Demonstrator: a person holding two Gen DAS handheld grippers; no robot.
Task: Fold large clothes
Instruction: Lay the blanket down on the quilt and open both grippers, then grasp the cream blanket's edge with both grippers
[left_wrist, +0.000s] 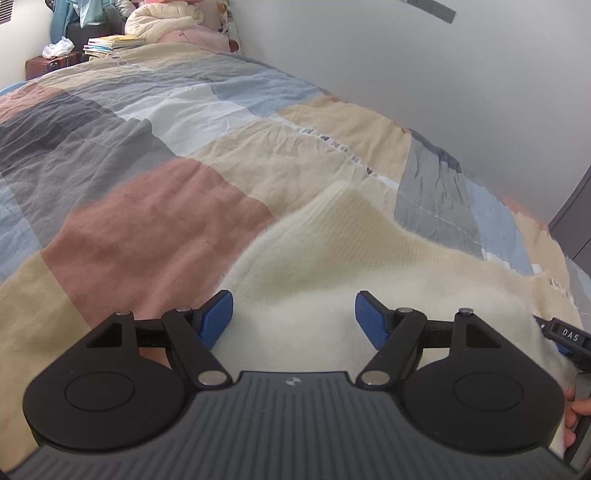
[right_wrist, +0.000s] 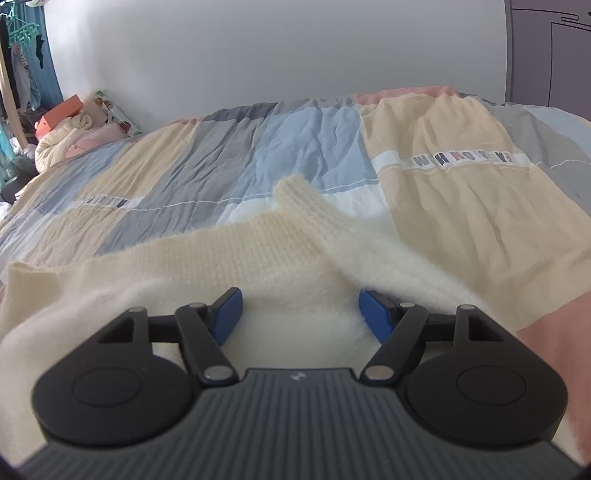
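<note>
Left gripper (left_wrist: 294, 320) and right gripper (right_wrist: 301, 315): blue fingers (left_wrist: 218, 319) spread wide, nothing clamped, cream sweater (left_wrist: 332, 258) lying between them at lower centre. Sweater spread on the patchwork bed (left_wrist: 147, 166); ribbed sleeve (right_wrist: 306, 206) extended beyond. Risk judged: fuzzy knit may be pinched in one layer only, or the quilt caught too.

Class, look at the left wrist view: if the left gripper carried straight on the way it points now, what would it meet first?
Most likely the fluffy cream knitted sweater lying on the patchwork bedspread. The left gripper is open and angled down over it, though depth is hard to judge.
</note>
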